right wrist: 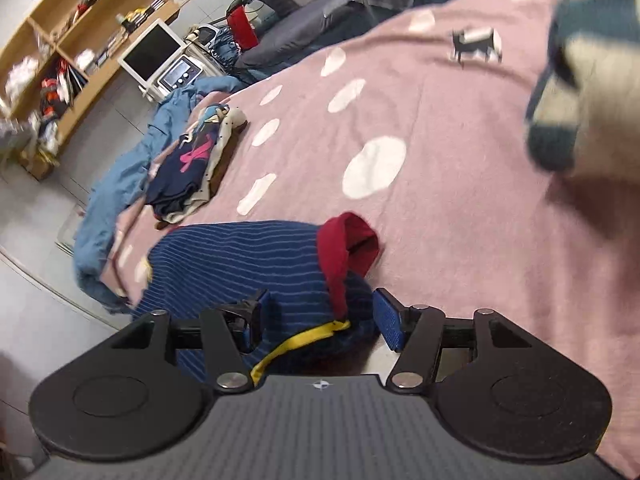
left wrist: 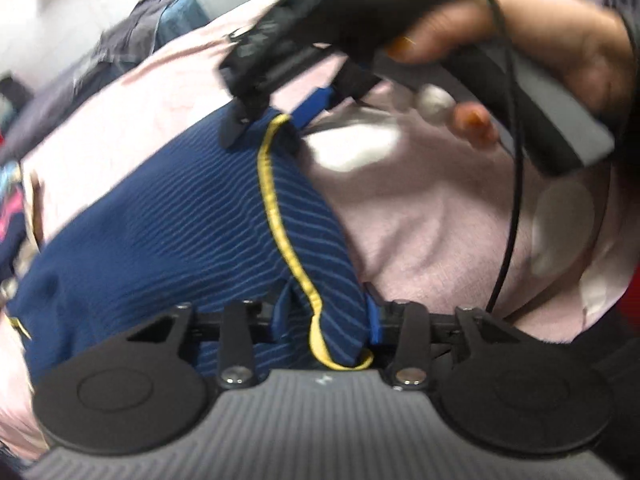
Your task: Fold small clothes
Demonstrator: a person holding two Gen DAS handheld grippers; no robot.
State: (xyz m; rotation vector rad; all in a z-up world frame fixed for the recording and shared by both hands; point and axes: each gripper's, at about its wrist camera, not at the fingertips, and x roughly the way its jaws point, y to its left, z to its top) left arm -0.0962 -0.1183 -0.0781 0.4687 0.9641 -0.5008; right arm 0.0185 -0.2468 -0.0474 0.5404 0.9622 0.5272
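Gripping the striped garment (left wrist: 192,220) lengthwise between them; both grippers' jaws clamp its yellow-trimmed edge.

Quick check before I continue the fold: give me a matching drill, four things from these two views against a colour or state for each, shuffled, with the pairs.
Things:
1. striped garment
2. garment's edge trim
3. blanket
4. folded stack

Descriptions:
A. yellow
B. pink with white spots
C. navy, between both grippers' fingers
D. lying near the blanket's far edge

Pairs: 1-C, 2-A, 3-B, 4-D
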